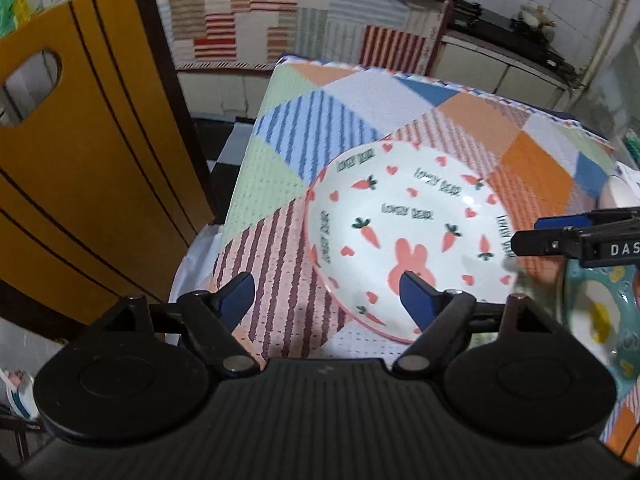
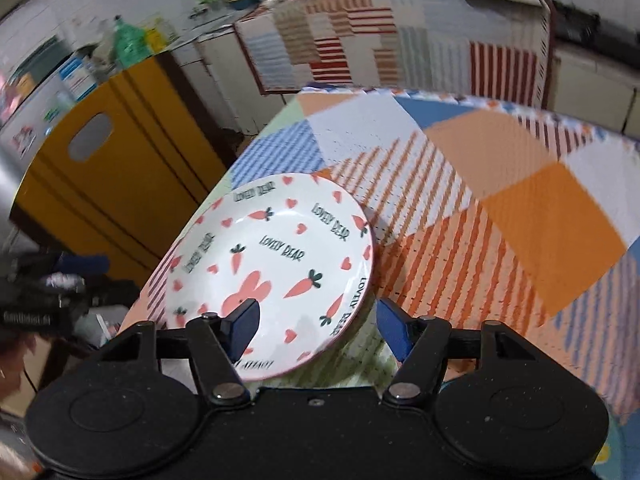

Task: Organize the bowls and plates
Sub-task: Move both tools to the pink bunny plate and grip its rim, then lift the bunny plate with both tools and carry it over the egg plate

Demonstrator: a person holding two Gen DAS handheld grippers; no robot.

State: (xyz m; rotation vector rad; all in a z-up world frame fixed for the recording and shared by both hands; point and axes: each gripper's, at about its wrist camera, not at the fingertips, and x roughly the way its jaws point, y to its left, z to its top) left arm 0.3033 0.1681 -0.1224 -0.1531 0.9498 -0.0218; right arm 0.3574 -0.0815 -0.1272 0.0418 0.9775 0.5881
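Note:
A white plate with pink rabbit, carrots and hearts (image 1: 408, 232) lies on the patchwork tablecloth (image 1: 288, 128); it also shows in the right wrist view (image 2: 276, 264). My left gripper (image 1: 328, 300) is open, its right finger over the plate's near rim, its left finger over the cloth. My right gripper (image 2: 316, 328) is open and straddles the plate's near right rim; in the left wrist view it (image 1: 520, 236) reaches in from the right at the plate's edge. A teal plate with a yellow pattern (image 1: 600, 320) lies to the right.
A yellow wooden chair back (image 1: 80, 168) stands left of the table. A counter draped in striped cloth (image 1: 288, 20) runs behind. A white bowl rim (image 1: 618, 196) shows at the far right. The table's left edge (image 1: 240, 184) is close to the plate.

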